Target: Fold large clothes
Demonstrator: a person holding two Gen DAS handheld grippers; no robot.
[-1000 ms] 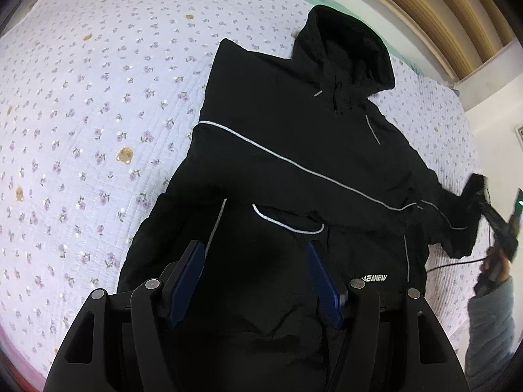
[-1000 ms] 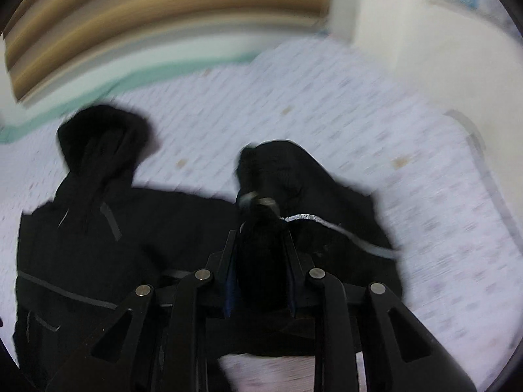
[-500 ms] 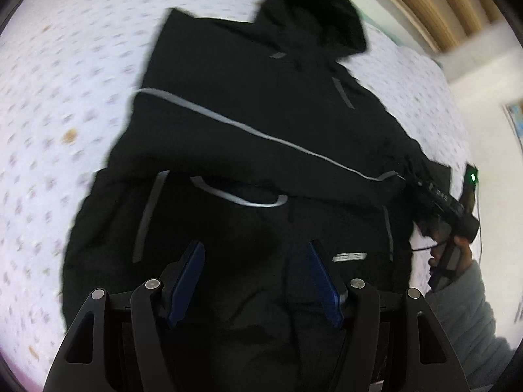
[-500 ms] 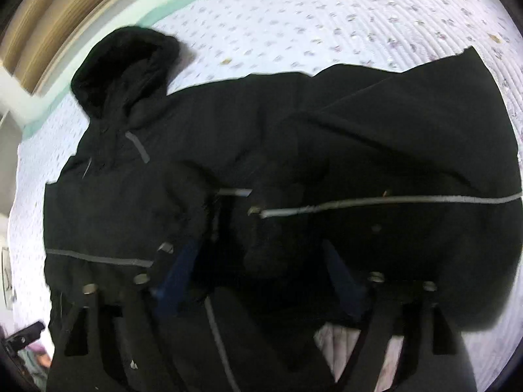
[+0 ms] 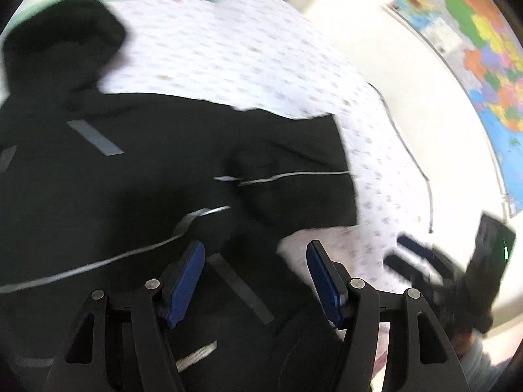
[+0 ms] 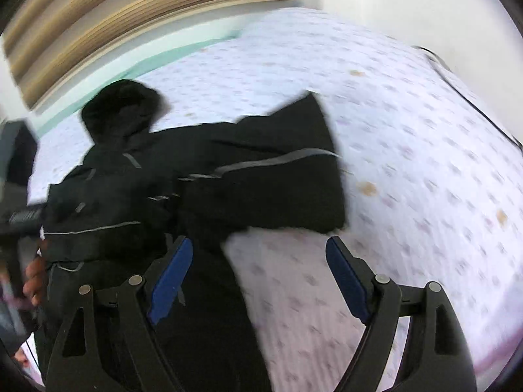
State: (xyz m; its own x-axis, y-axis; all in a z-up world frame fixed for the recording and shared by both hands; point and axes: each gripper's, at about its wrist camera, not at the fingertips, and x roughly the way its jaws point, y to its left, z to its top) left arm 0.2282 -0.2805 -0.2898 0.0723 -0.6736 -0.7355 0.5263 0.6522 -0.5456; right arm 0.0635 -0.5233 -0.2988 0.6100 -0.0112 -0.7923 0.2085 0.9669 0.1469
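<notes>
The black hooded jacket with thin reflective grey piping [image 6: 202, 189] lies flat on the bed's white quilted cover printed with small lilac flowers [image 6: 408, 150], hood toward the far headboard side. Its right sleeve [image 6: 278, 179] is now folded across the body and rests as a broad dark panel on the jacket's right half – a second ago that sleeve was clamped between the pads of the right tool [image 6: 258, 268]. The right tool's jaws have just been opening: they now stand wide apart with nothing between them, only bare cover and the jacket's near edge showing in the gap, so the sleeve is released. The left tool [image 5: 255, 272] is likewise unclenched and empty, its blue pads [image 5: 186, 281] apart above the jacket's lower front; its view has swung from the jacket's left side toward the right, where the folded sleeve [image 5: 294, 170] and a coloured wall map [image 5: 483, 49] now appear. Both views are motion-blurred. Judgement: the first sleeve fold is complete, and the remaining work is probably the opposite sleeve, then the body folds. Risk – the smooth shell fabric may slide back open if the next grasp drags the layer beneath the sleeve.
</notes>
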